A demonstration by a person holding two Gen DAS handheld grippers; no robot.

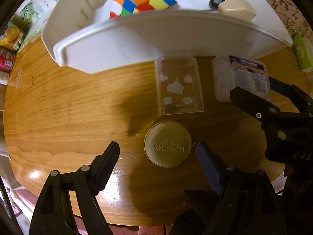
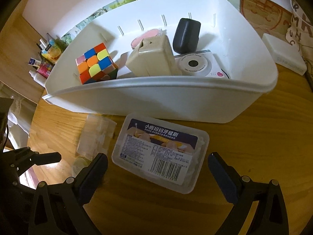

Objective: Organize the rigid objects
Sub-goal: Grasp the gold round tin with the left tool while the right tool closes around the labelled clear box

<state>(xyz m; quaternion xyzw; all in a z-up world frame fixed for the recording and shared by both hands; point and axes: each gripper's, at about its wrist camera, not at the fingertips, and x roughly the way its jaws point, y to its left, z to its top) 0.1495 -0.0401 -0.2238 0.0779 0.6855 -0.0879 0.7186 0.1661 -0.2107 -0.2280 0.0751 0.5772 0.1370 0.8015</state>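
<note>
bare tabletop (image 1: 68, 107) left — bin (image 1: 137, 45) behind

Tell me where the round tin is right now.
In the left wrist view the round tin lies on the wooden table, between the open left tongs, just below the clear plastic box.
</note>
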